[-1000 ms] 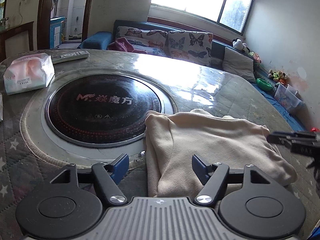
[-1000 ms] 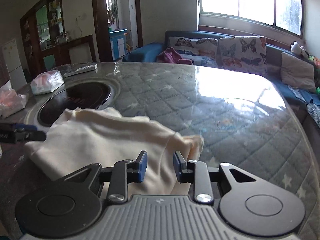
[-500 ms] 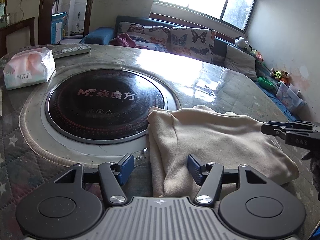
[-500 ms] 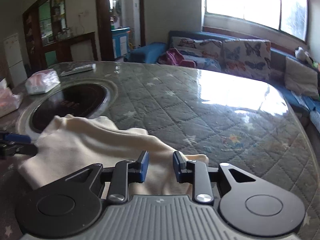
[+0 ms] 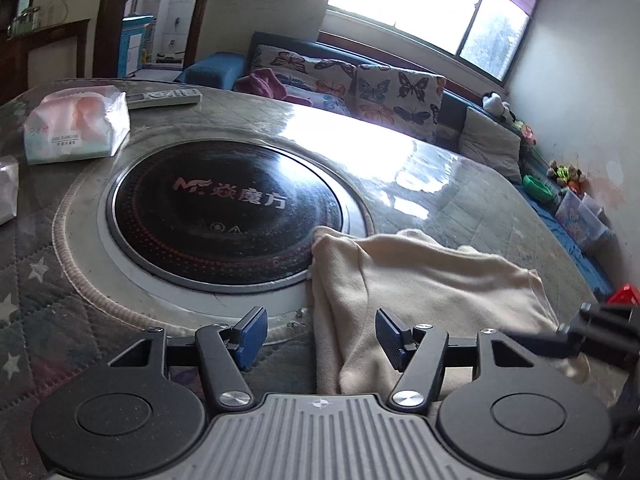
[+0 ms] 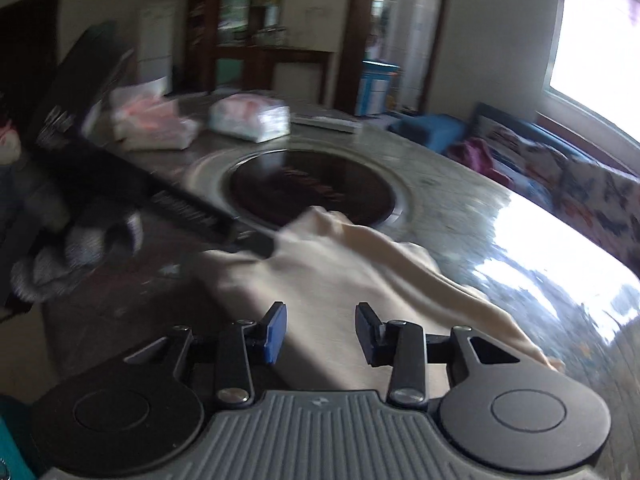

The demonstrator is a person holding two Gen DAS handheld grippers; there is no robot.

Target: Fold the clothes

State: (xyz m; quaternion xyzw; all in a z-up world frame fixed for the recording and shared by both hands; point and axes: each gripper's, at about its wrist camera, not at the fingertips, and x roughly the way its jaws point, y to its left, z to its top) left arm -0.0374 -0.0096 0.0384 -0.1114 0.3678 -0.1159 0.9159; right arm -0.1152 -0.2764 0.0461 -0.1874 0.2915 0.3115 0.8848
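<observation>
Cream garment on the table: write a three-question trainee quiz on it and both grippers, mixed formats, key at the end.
1. True or false: the left gripper is clamped on the cream garment.
2. Multiple choice: one corner of the garment overlaps which thing? A) the tissue pack B) the black round cooktop C) the remote control
3. Fill in: in its own view, the right gripper is ____, with the garment spread beneath it.

Key
1. False: it is open, the garment's edge lying between its fingers.
2. B
3. open
</observation>
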